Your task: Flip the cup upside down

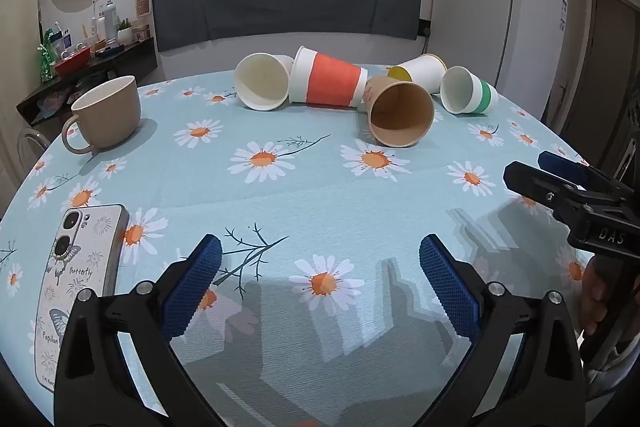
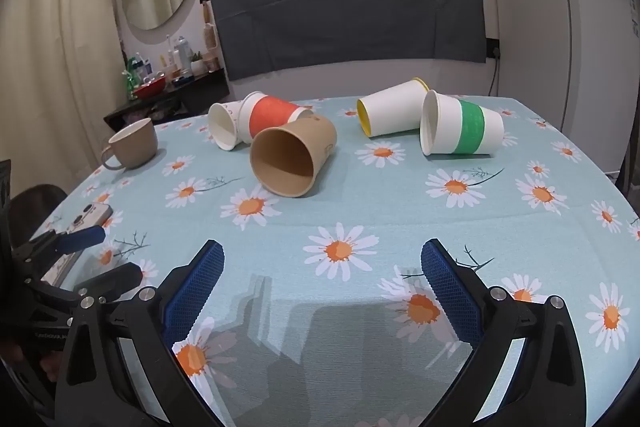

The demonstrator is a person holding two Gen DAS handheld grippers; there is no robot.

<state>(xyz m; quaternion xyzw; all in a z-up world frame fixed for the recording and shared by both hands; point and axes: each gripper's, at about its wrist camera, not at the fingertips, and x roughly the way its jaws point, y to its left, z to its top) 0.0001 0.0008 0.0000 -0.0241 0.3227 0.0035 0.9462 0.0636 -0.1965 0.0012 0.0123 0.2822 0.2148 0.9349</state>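
Nearest the cameras, both grippers are hovering low over the near edge of the daisy tablecloth (image 1: 320, 187); the left gripper (image 1: 320, 271) is standing wide apart with nothing between its blue pads, and the right gripper (image 2: 322, 275) is likewise gaping wide and empty; a phone (image 1: 80, 283) is lying face down just left of the left gripper; farther out, toward the middle, the brown paper cup (image 2: 292, 157) is lying on its side, its mouth facing the grippers and its long axis running away toward the far edge, angled a little to one side; it is sitting ahead and slightly left of the right gripper, and ahead and to the right of the left one, so the right hand is looking the nearer and better lined up, by my judgement; behind it the red-banded cup (image 2: 268, 119), a plain white cup (image 2: 224, 127), a yellow-lined cup (image 2: 394, 115) and a green-banded cup (image 2: 460, 125) are all lying tipped over as well; a beige mug (image 1: 106, 113) is standing upright at the far left; no cup is inverted yet.
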